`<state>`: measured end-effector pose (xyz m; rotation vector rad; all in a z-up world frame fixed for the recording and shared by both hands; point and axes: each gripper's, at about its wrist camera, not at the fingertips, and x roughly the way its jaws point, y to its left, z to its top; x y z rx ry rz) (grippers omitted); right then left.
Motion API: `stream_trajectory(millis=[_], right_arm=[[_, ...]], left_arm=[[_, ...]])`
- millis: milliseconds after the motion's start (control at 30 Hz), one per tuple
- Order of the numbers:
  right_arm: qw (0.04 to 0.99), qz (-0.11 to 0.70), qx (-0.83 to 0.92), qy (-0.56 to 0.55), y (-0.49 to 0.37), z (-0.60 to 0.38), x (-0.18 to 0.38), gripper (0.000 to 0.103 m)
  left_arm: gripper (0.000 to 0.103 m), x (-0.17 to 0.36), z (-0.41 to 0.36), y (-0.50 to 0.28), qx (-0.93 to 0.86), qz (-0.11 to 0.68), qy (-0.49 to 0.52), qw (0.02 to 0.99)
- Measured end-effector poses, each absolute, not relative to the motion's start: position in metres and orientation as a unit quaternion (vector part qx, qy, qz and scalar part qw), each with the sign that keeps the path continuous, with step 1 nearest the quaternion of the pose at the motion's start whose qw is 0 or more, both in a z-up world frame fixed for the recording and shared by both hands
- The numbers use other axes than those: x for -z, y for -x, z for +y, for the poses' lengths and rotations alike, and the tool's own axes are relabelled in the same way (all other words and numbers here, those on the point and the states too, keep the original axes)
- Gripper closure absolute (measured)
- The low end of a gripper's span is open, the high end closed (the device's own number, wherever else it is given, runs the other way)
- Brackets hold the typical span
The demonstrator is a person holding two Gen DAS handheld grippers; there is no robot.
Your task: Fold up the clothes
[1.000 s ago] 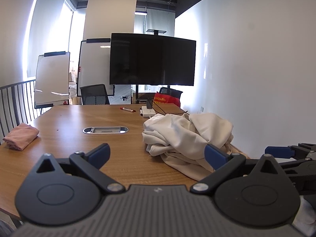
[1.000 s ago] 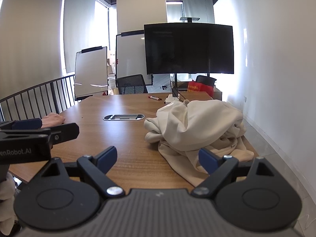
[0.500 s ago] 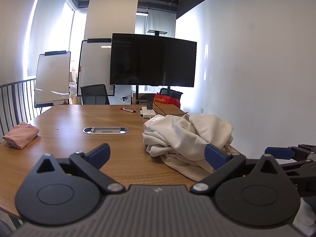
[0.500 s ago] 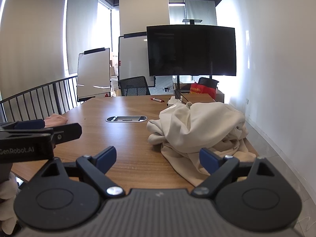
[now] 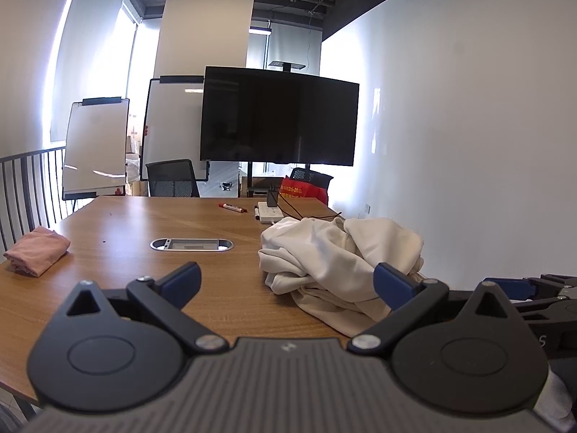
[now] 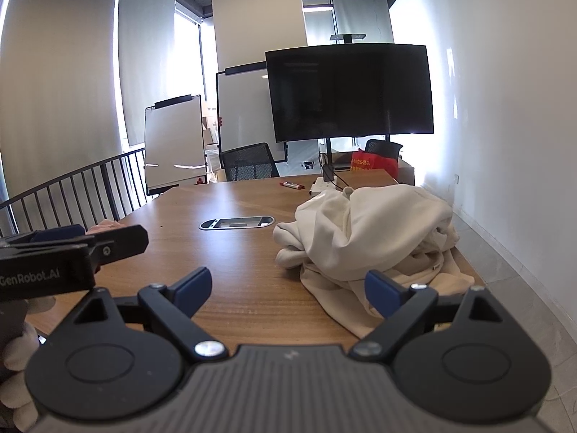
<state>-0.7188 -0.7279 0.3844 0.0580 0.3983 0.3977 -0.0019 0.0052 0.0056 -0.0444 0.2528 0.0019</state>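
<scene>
The crumpled cream-white cloth garment [image 5: 339, 252] lies in a messy heap on the right side of the long brown wooden table [image 5: 144, 231], close to the near edge. Part of it hangs toward that edge, so a bad tug could pull it off onto the floor. It is bunched up in many layers. A claw might pinch two layers at once, and then it would not open out flat.

The left claw [image 5: 286, 281] is wide open and holds nothing. It sits back from the table, apart from the heap. The right claw [image 6: 286, 287] is wide open and empty too, and it points at the heap. The two claws are near each other and could bump if both go for the same spot.

A small folded pink cloth [image 5: 36, 254] rests far off on the left side of the table.

Since a second ago, almost nothing has changed. Both claws stayed open, and the views only rose a tiny bit.
</scene>
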Motion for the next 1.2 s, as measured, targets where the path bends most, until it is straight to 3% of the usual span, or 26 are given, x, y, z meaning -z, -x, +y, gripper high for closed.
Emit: stream_trajectory(millis=[1200], right_arm=[[0.971, 0.132, -0.158, -0.121, 0.692, -0.758, -0.381, 0.002]], left_arm=[[0.001, 0.011, 0.029, -0.007, 0.014, 0.159, 0.053, 0.986]])
